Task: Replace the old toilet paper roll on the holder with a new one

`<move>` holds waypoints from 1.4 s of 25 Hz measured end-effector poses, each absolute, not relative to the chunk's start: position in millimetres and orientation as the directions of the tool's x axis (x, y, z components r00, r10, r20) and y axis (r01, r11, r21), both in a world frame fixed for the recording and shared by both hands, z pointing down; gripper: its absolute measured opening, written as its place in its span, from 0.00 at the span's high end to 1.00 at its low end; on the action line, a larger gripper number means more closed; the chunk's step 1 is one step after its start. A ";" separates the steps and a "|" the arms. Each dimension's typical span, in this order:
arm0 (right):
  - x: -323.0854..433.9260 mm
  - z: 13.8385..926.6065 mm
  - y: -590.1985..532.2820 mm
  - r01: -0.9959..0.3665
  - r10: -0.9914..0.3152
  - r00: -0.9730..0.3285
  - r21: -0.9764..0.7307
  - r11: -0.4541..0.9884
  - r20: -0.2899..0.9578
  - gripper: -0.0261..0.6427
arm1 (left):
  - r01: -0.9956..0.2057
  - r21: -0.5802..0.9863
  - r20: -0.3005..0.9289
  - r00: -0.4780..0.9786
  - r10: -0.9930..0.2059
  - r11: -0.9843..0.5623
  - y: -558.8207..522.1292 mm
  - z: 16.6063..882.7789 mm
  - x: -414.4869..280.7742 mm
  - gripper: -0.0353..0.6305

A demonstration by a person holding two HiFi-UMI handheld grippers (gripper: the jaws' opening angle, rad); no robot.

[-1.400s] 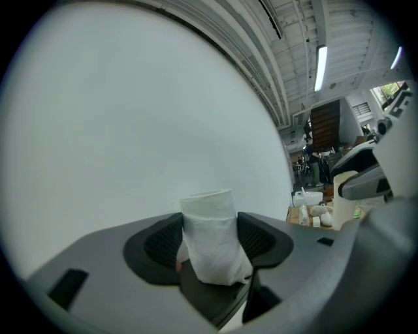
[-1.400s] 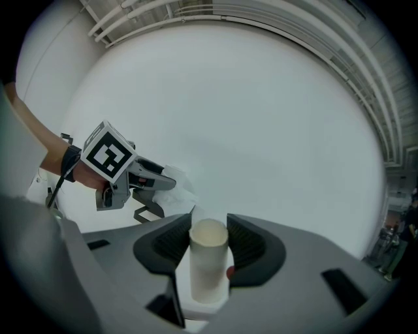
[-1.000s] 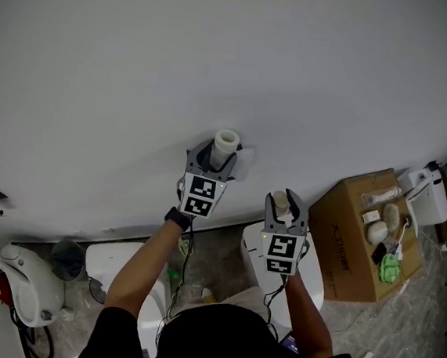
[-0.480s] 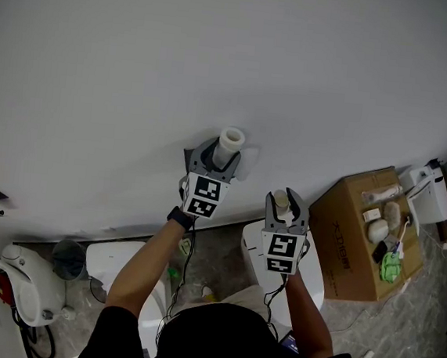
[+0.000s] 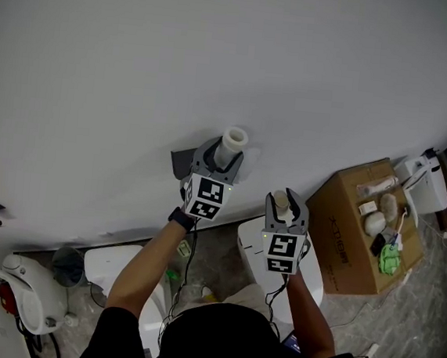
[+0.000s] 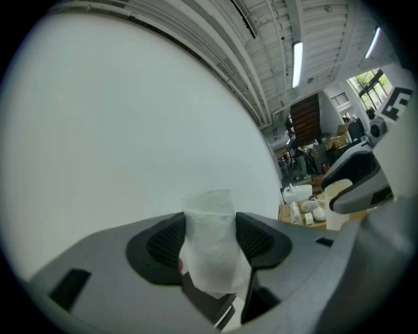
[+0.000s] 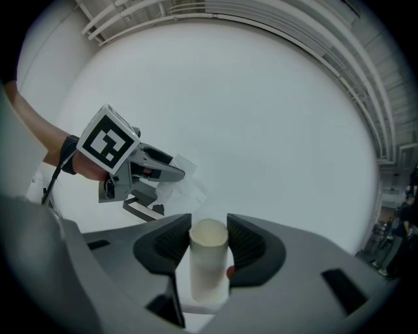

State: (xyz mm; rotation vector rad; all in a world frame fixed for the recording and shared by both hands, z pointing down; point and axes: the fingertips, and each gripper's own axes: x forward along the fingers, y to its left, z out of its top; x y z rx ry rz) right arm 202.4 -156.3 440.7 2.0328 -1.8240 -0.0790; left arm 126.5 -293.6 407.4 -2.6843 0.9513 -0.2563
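Head view: my left gripper (image 5: 226,154), clamped on the slim white roll (image 5: 233,141), has slid toward three o'clock and bared the dark wall holder (image 5: 179,162) at its nine o'clock, so I judge the roll is off the holder. My right gripper (image 5: 286,205) grips a cream tube (image 5: 281,199). The print on the cardboard box (image 5: 351,242) is too small to read. Left gripper view: pads pinch the roll's tissue at six o'clock, no writing. Right gripper view: tube upright between closed pads, marker cube at ten o'clock, pattern only.
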 end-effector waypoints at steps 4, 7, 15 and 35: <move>218.3 438.8 -150.3 -0.939 -0.958 0.149 0.340 -0.059 0.245 0.71 | -0.581 -0.316 0.084 0.771 -0.632 -0.750 -289.2 407.6 143.8 0.57; 230.3 433.9 -147.0 -0.943 -0.956 0.146 0.328 -0.057 0.253 0.71 | -0.570 -0.332 0.100 0.771 -0.629 -0.752 -283.4 407.9 152.9 0.57; 239.7 426.9 -154.0 -0.949 -0.962 0.094 0.314 -0.009 0.258 0.71 | -0.559 -0.407 0.123 0.750 -0.650 -0.722 -281.7 403.1 165.4 0.57; 276.9 442.5 -143.5 -0.948 -0.947 0.146 0.313 -0.051 0.286 0.71 | -0.269 -0.812 0.254 0.635 -0.729 -0.518 -262.2 441.3 218.4 0.57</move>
